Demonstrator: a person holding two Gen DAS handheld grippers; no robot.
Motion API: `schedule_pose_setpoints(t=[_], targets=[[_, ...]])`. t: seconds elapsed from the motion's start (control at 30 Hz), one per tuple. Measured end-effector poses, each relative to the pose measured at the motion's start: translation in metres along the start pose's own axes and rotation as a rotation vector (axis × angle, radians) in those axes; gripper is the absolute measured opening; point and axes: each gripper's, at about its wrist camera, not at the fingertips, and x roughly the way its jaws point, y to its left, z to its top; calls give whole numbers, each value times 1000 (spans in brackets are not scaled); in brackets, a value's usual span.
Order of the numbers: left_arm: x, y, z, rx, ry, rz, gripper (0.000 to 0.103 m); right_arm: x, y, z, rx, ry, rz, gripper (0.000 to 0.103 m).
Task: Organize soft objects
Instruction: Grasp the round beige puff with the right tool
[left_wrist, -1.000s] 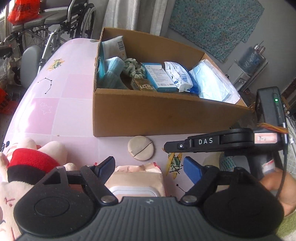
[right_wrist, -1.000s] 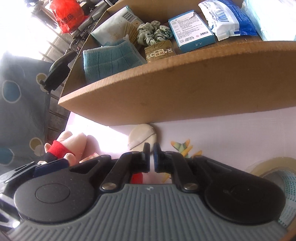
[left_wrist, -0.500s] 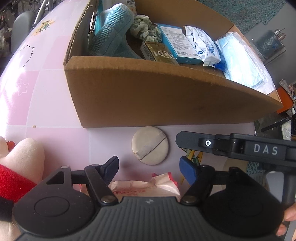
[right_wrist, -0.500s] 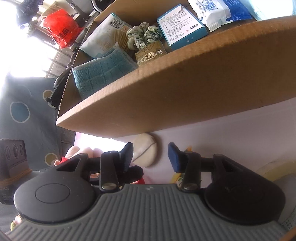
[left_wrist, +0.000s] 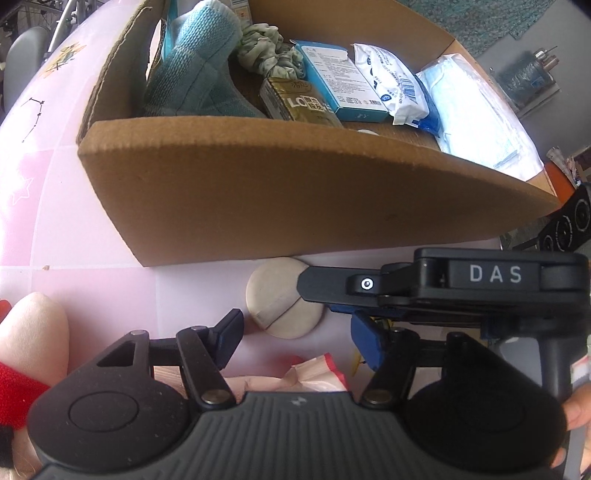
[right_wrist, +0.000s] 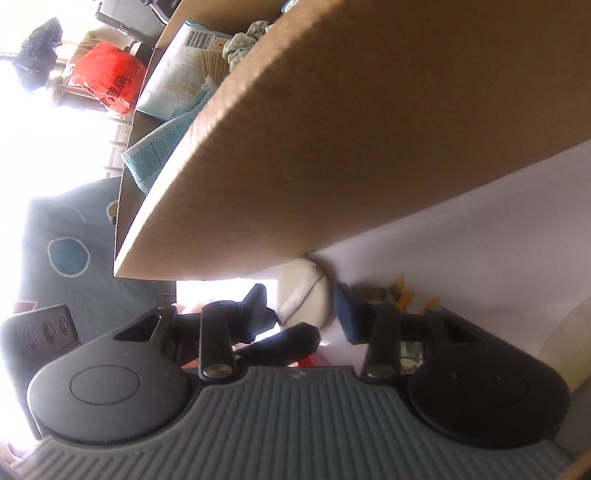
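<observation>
The right gripper (right_wrist: 299, 308), pressed shut a second ago, now has its tongs spread and has come down low to the pink table (left_wrist: 74, 206), with the round powder puff (right_wrist: 304, 295) lying between the two tips. The puff rests flat on the table, touching or just beside the near wall of the cardboard box (left_wrist: 295, 199); the wall's overhang hides the contact. The left gripper (left_wrist: 299, 339) has also pushed closer, tongs spread and empty, hovering just near of the puff above a pink wipes pack (left_wrist: 314, 373). A plush toy (left_wrist: 33, 332) lies at the left. The change suggests the right gripper is set to close on the puff and lift it into the box.
</observation>
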Motion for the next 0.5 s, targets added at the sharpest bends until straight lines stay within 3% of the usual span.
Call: schedule_pose_setpoints(t=[0.37, 0.5], targets=[[3, -3, 1, 43, 18, -1, 63, -3, -7, -1, 112, -9, 168, 42], [1, -3, 0, 59, 8, 35, 39, -1, -9, -2, 143, -15, 220, 42]])
